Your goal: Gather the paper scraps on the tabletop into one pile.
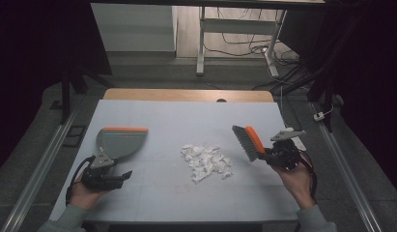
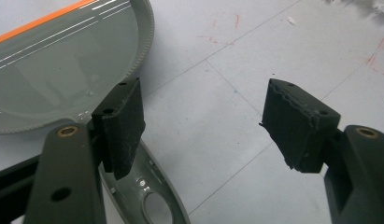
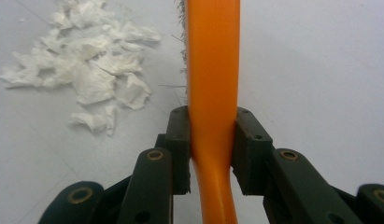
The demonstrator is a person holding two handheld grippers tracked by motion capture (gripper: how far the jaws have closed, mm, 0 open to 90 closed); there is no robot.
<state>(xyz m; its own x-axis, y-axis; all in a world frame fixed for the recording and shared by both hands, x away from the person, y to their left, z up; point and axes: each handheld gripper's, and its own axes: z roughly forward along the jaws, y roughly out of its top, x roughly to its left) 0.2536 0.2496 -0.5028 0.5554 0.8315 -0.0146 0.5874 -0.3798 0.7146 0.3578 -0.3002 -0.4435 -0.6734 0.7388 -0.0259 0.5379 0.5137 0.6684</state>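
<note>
Brush beside scraps, dustpan well apart

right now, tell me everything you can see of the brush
The brush is a hand brush with a smooth orange plastic back and handle and grey bristles. The right gripper is shut on its handle, pads pressing both sides. It is held tilted, head pointing away from the person, to the right of the pile of torn white paper, apart from it.
</note>
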